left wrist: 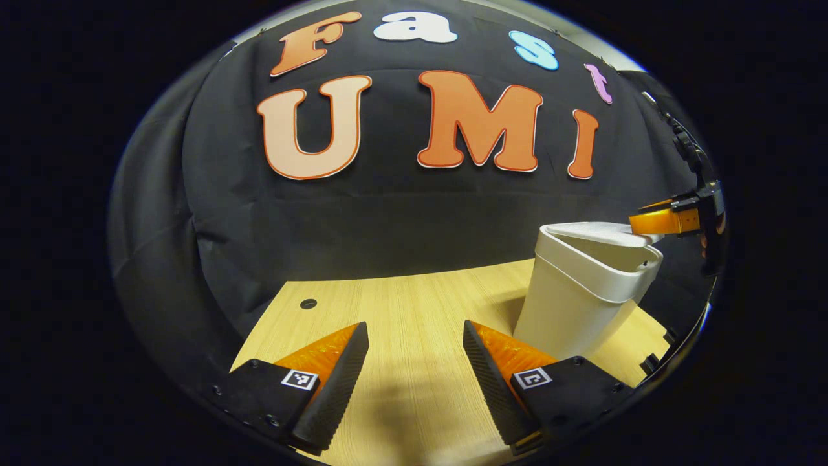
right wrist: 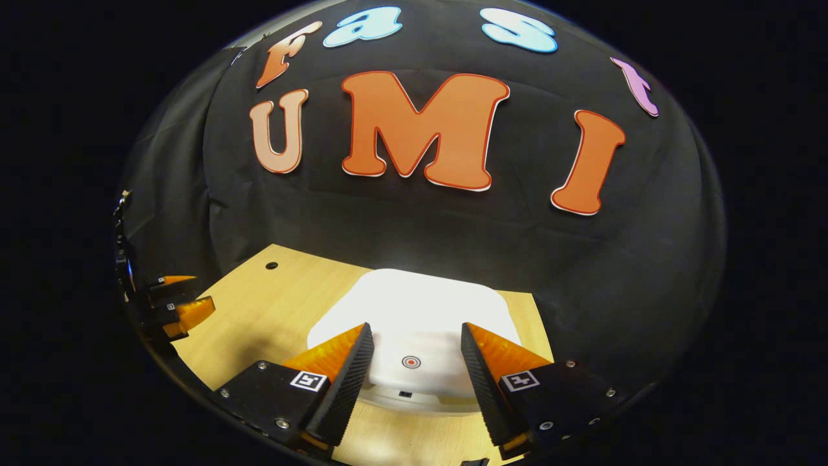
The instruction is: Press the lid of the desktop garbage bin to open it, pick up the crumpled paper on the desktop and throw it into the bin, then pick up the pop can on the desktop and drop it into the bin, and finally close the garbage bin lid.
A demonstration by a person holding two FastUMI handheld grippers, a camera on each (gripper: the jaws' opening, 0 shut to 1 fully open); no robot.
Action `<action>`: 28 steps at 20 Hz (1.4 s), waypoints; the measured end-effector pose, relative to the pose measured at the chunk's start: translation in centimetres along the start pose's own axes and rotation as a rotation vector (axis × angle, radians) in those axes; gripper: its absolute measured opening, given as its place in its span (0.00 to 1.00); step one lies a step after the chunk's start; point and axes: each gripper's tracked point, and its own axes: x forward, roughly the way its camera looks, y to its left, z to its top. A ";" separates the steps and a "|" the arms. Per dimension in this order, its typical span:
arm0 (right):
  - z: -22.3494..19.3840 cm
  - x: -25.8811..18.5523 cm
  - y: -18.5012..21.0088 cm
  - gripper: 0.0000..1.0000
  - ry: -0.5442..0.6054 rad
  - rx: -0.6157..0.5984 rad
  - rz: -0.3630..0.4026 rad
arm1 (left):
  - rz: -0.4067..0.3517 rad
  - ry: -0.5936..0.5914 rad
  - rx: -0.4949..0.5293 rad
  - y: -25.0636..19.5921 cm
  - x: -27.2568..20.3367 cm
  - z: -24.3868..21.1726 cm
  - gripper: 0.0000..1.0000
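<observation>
A white desktop bin (left wrist: 582, 291) stands on the wooden table (left wrist: 401, 304) at the right of the left gripper view, its lid (left wrist: 595, 234) down. In that view my right gripper (left wrist: 660, 223) hovers over the lid's near edge, at or just above it. In the right gripper view the lid (right wrist: 414, 317) lies flat below me with a small red ring mark (right wrist: 411, 362) between my fingers; my right gripper (right wrist: 414, 343) is open above it. My left gripper (left wrist: 414, 343) is open over bare table, left of the bin, and appears far left as my left gripper (right wrist: 178, 298).
A small round hole (left wrist: 308, 303) sits in the table near its back left corner. Black cloth walls close the booth behind and at the sides. The table's right edge (left wrist: 653, 336) runs just past the bin.
</observation>
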 end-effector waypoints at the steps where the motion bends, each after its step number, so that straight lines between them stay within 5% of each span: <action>1: -0.4 -0.3 0.2 0.83 0.007 0.004 0.000 | -0.007 0.001 0.002 -0.2 0.1 0.0 0.94; 8: -3.1 -1.1 1.1 0.82 0.080 0.062 -0.004 | -0.035 0.005 -0.026 -1.0 0.9 0.5 0.94; 15: -3.9 -0.9 1.0 0.66 0.108 0.131 -0.030 | -0.052 0.014 -0.021 -1.5 1.8 0.6 0.92; 19: -4.3 -0.9 1.0 0.70 0.130 0.169 -0.031 | -0.067 0.016 -0.013 -2.0 2.2 1.0 0.94; 22: -4.5 -0.6 0.8 0.70 0.131 0.174 -0.048 | -0.080 0.011 -0.012 -2.1 2.4 1.6 0.94; 25: -4.4 -0.7 0.9 0.58 0.117 0.181 -0.057 | -0.092 0.003 -0.010 -2.3 2.6 2.5 0.94; 28: -3.8 -0.8 0.9 0.63 0.068 0.158 -0.055 | -0.103 -0.021 -0.007 -2.7 2.5 3.9 0.94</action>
